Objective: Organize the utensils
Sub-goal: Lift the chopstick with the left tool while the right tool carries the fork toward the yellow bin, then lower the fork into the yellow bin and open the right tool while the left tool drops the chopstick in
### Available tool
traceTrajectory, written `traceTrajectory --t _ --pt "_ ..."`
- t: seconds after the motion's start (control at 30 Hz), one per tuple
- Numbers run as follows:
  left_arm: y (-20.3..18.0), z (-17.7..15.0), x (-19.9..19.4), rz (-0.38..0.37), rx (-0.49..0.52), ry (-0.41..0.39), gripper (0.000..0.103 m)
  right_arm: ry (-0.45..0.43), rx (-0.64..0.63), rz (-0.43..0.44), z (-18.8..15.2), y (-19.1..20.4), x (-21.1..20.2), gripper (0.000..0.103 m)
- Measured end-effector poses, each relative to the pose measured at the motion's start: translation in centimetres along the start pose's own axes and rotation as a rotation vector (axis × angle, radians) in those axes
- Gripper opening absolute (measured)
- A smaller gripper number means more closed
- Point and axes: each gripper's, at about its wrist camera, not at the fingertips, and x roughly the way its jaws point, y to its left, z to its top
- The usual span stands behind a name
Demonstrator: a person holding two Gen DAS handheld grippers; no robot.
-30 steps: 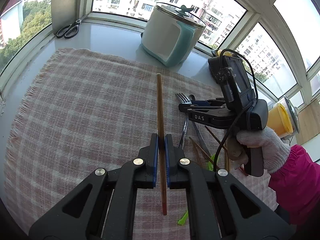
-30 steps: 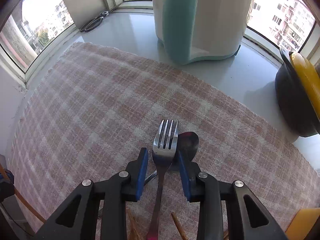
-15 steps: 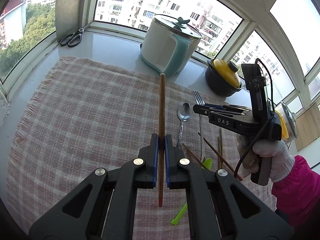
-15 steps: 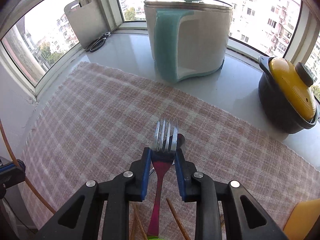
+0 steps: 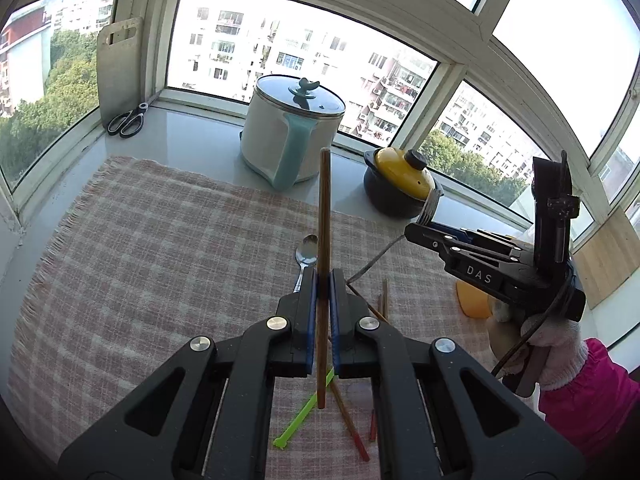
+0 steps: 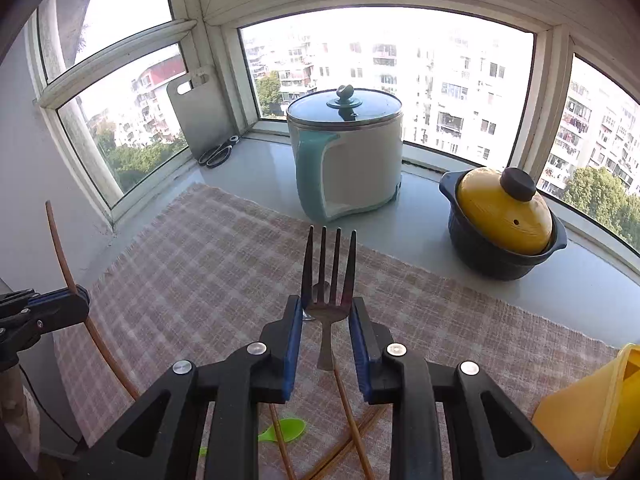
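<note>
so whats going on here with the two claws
A person is sorting utensils off a checked cloth. The left claw is shut on a wooden chopstick, held up off the cloth. The right claw grips a fork, also lifted. A spoon, more chopsticks and a green utensil lie on the cloth.

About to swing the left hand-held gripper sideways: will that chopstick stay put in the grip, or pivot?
The chopstick looks thin, stiff and light, so it is unlikely to bend. The left hand-held gripper pinches it at one narrow spot, with length on both sides, so it may pivot. Its smooth surface could also slip.
</note>
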Motion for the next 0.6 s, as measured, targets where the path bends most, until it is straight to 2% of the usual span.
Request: traceTrajectory --t 0.4,0.6 --pt "-8.2 0.3 0.2 -0.063 0.028 -0.057 0.004 -0.116 0.028 0.004 -0.4 -6.0 -9.0 0.023" --pt "-13.1 0.9 1.0 -0.108 0.055 -0.081 0.004 -0.177 0.03 -0.023 -0.9 -9.3 -13.8 0.022"
